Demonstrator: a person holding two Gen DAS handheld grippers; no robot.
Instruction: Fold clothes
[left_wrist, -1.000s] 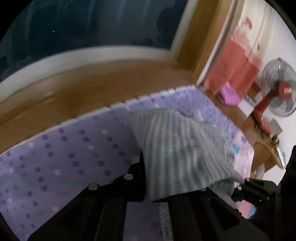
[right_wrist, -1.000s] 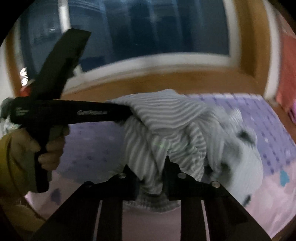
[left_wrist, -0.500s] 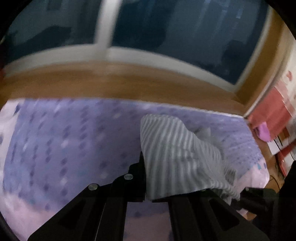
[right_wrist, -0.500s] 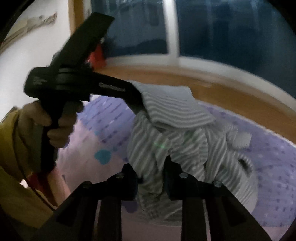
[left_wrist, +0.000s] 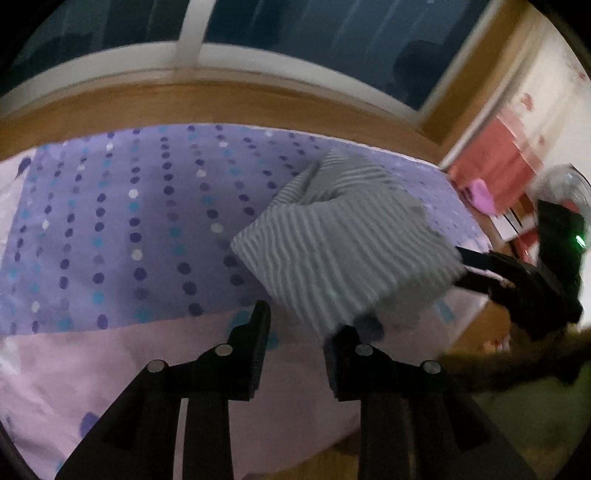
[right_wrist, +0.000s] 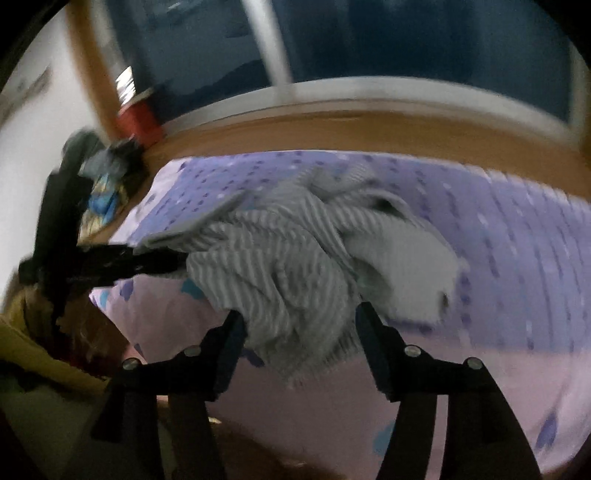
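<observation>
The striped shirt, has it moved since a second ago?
Yes. The striped shirt has dropped from both grippers onto the purple bedsheet; the left gripper and right gripper are open.

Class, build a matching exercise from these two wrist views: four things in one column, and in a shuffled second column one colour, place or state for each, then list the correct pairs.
Column A
1. striped garment
2. bedsheet
3. left gripper
4. fan

Column B
a. purple with dots
b. jaws apart, holding nothing
c. grey and white, crumpled on the bed
d. beside the bed, at the far right of the left wrist view

Pairs: 1-c, 2-a, 3-b, 4-d
</observation>
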